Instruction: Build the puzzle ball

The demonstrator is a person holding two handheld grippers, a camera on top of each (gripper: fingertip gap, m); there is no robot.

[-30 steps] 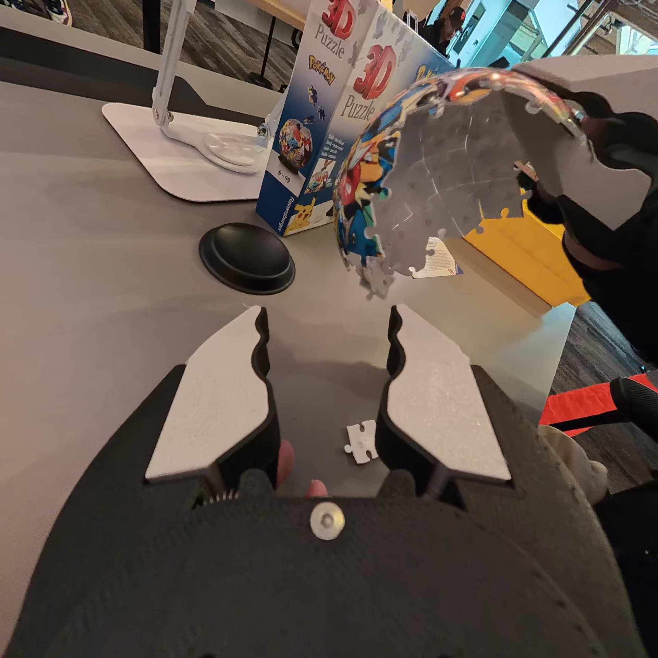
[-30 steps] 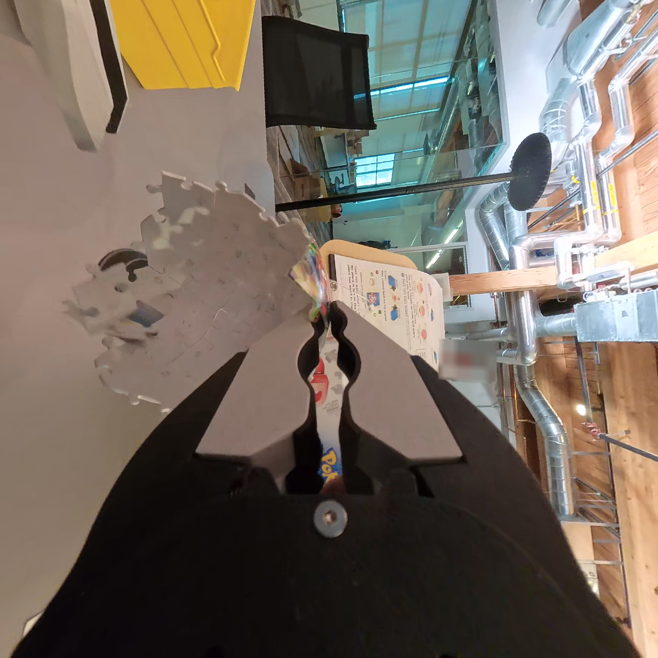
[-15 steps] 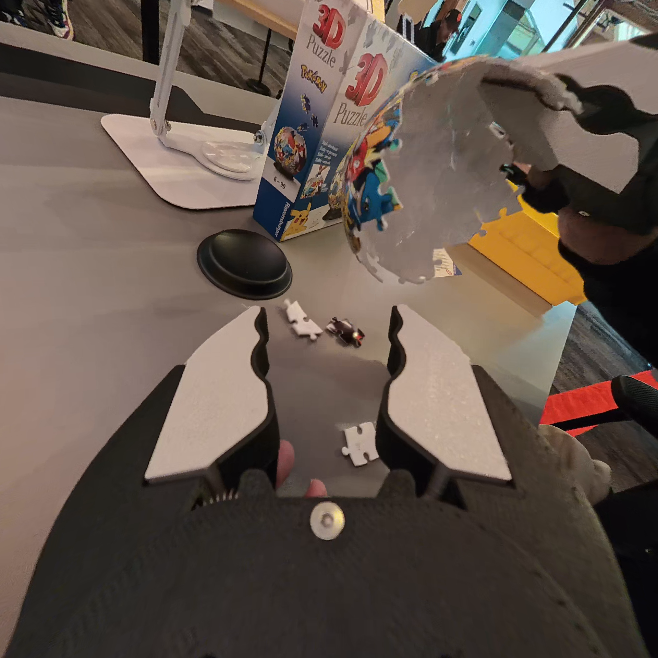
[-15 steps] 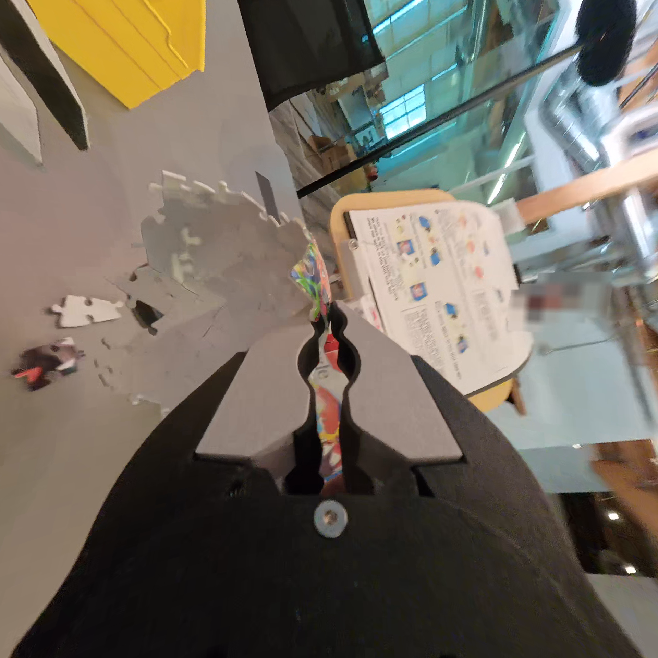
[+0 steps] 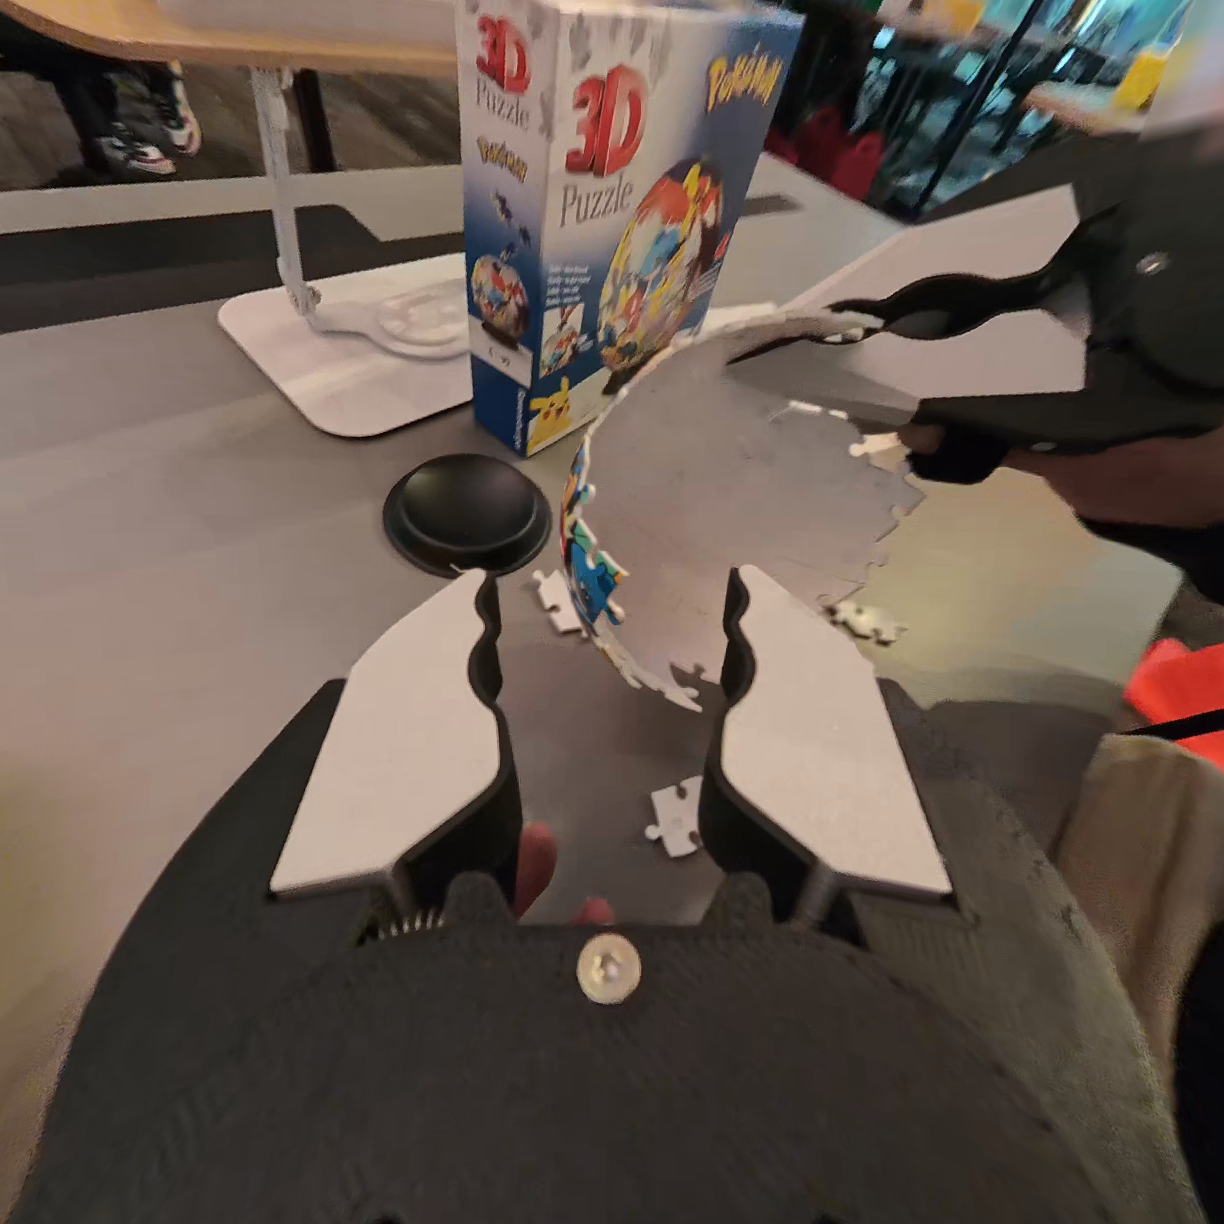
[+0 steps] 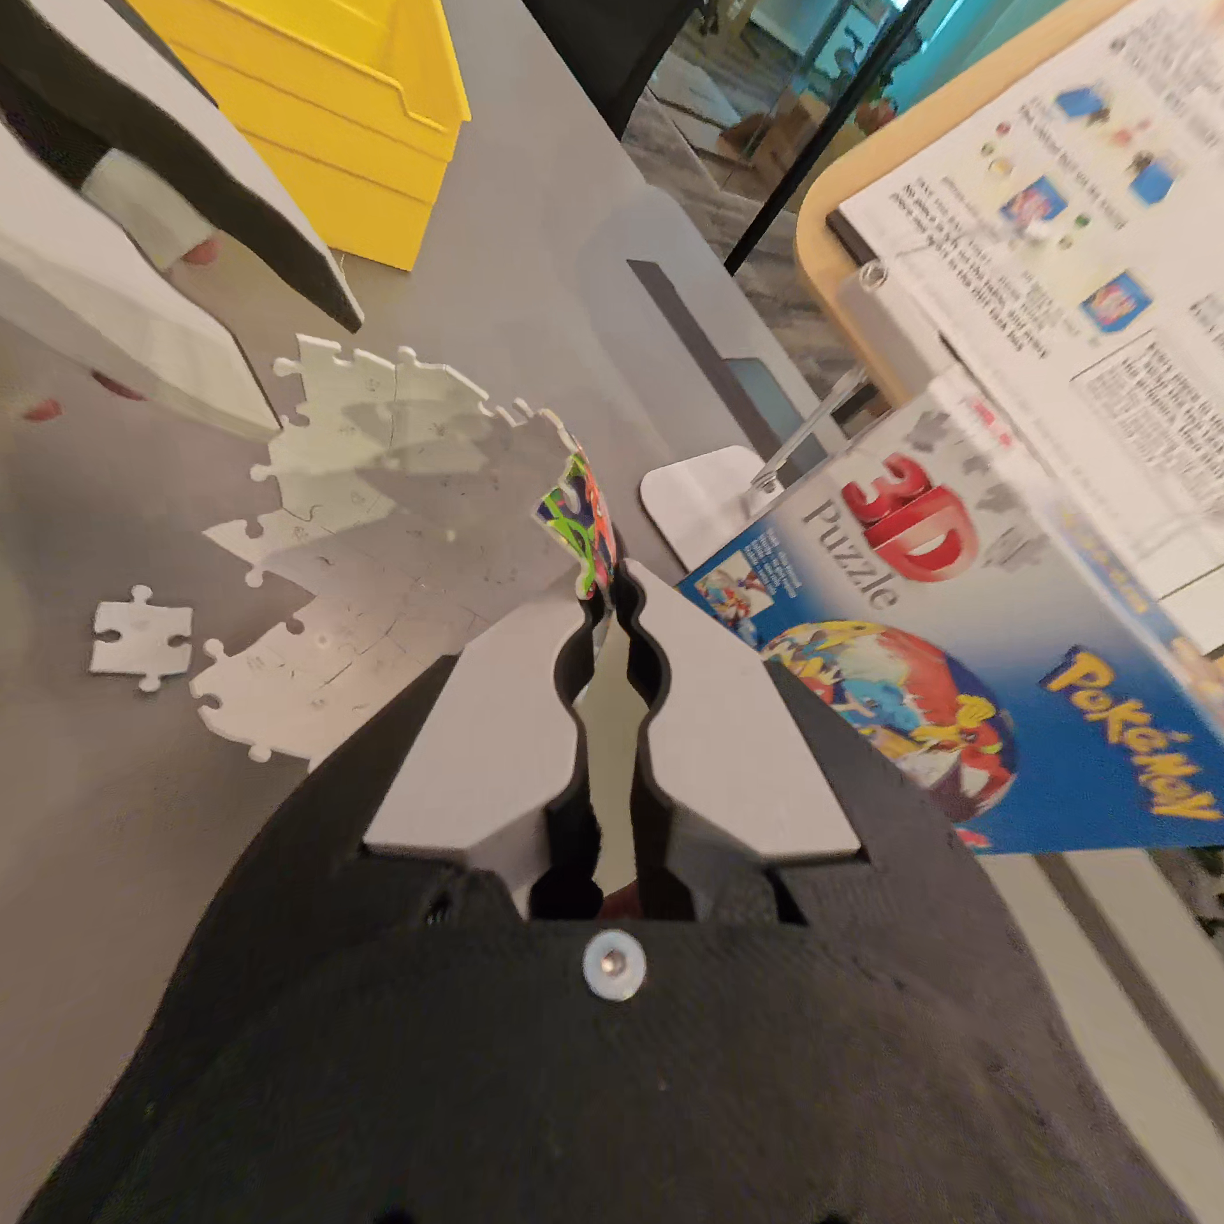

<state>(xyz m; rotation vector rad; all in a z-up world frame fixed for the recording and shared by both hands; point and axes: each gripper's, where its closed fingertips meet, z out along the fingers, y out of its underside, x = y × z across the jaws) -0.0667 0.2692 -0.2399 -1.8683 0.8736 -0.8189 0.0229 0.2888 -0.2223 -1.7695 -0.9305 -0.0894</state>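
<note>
A partly built puzzle ball shell [image 5: 728, 503], grey inside and coloured outside, hangs low over the grey table [image 5: 165, 596]. My right gripper [image 6: 609, 576] is shut on the shell's coloured rim [image 6: 583, 530]; it also shows in the left wrist view [image 5: 854, 318] at the right. My left gripper [image 5: 609, 583] is open and empty, and the shell's lower edge sits just ahead of its fingers. It shows at the upper left of the right wrist view [image 6: 318, 374]. Loose pieces lie white side up [image 5: 675, 824], [image 5: 556, 599], [image 5: 861, 622], and one more lies beside the shell [image 6: 142, 639].
A black dome stand [image 5: 467, 513] sits ahead left of the left gripper. The puzzle box [image 5: 609, 232] stands behind it, next to a white lamp base [image 5: 357, 344]. A yellow bin [image 6: 344, 119] stands beyond the table edge. A printed instruction sheet [image 6: 1060, 232] lies on a wooden board. My right fingertips sit around 10 cm from my left ones.
My right gripper has brought the shell down from high up to low over the table, just ahead of the left fingers. Loose pieces now lie on the table. The left gripper stayed open.
</note>
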